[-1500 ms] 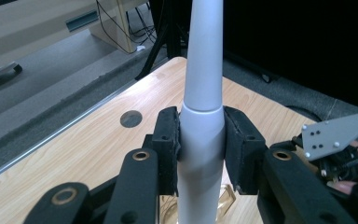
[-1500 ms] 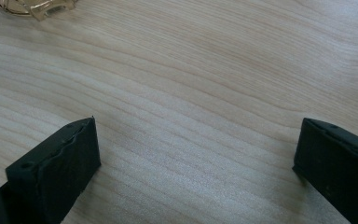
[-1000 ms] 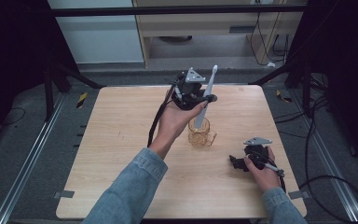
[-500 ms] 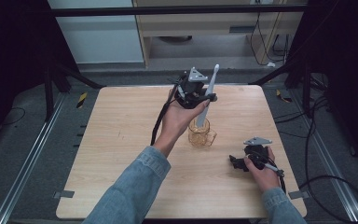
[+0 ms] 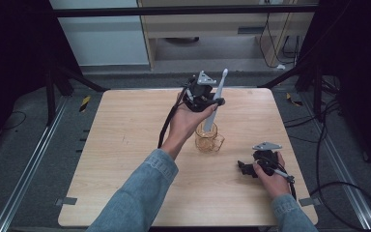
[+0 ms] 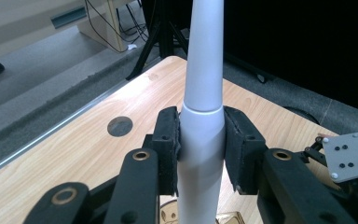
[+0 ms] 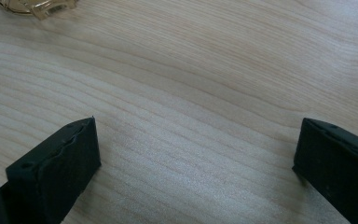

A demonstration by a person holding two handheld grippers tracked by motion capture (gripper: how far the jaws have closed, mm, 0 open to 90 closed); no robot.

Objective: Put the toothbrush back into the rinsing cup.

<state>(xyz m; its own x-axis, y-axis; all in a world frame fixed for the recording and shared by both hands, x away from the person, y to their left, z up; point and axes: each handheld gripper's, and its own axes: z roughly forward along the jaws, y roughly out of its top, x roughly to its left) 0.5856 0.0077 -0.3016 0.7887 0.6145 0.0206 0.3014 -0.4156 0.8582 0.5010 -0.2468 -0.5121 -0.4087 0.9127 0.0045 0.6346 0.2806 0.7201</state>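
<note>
Nearest you, your right hand (image 5: 270, 169) rests on the counter (image 5: 125, 159) near its front right corner, and the right gripper (image 5: 245, 169) it holds lies low on the wood with its grey plate on top. Your right gripper view shows both black jaws spread wide with bare wood grain between them, so that gripper is released and empty; a corner of the cup (image 7: 37, 7) shows at the top left of that view. Farther in, just right of the counter's middle, the cup (image 5: 207, 137) stands upright on the wood: clear amber, with a handle toward the right. Your left forearm, in a denim sleeve (image 5: 135, 198), reaches diagonally from the bottom edge to just left of the cup. Your left hand (image 5: 186, 121) holds the left gripper (image 5: 211, 102) above and behind the cup, palm turned up. That gripper is clenched on a brush (image 5: 217, 99), a smooth white handle, thick where it is held and tapering to a slim tip. In the high view the brush tilts up and to the right, its lower end down at the cup's mouth; you cannot tell whether it touches the rim. In your left gripper view both pads (image 6: 168, 140) press the brush (image 6: 204, 116) at a seam in its body.
</note>
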